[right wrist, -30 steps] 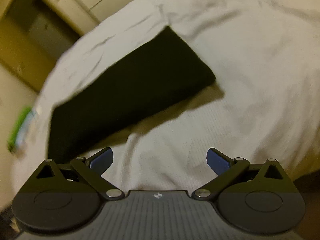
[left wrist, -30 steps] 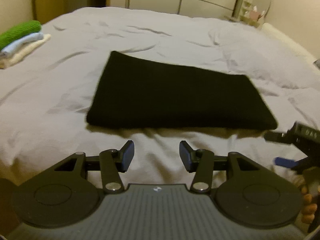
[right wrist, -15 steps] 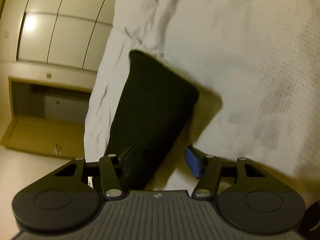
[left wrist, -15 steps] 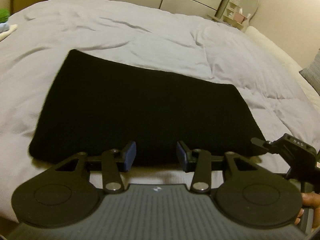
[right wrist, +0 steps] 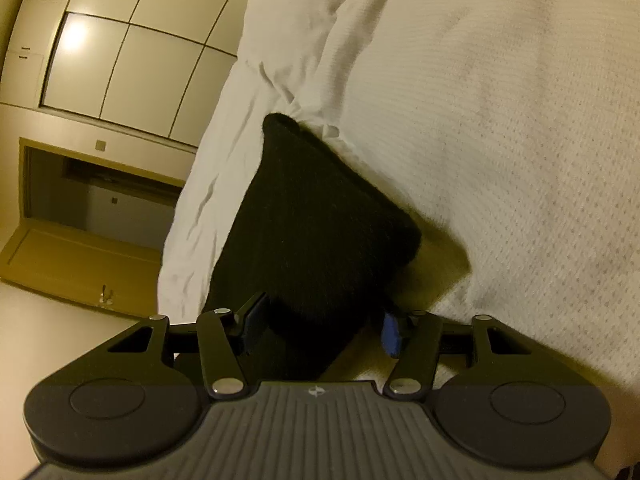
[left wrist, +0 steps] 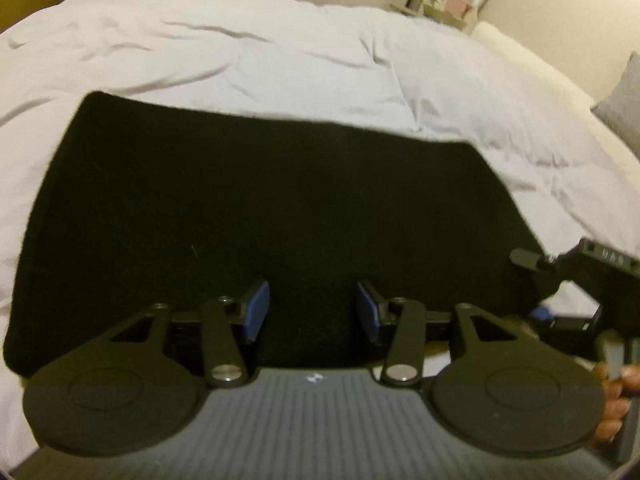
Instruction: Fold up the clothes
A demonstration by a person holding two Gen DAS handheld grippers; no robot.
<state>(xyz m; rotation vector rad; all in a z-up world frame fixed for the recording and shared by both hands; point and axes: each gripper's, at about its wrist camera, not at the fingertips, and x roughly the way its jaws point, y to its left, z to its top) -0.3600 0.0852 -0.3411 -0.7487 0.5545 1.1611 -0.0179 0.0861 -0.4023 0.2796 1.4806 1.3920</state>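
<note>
Both hand-held grippers sit at the near edge of the black folded garment (left wrist: 272,208), which lies flat on the white bed (left wrist: 280,64). Left hand-held gripper (left wrist: 312,312) is spread wide over the cloth, gripping nothing; right hand-held gripper (right wrist: 320,326) straddles a corner, released too. Likely step: taking hold for another fold. Next, both must pinch the edge.

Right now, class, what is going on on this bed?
A person is folding a black garment that lies flat on the white bedding, with a claw in each hand. The left claw is open over its near edge. The right claw is open around its right end, not yet clamped.
</note>
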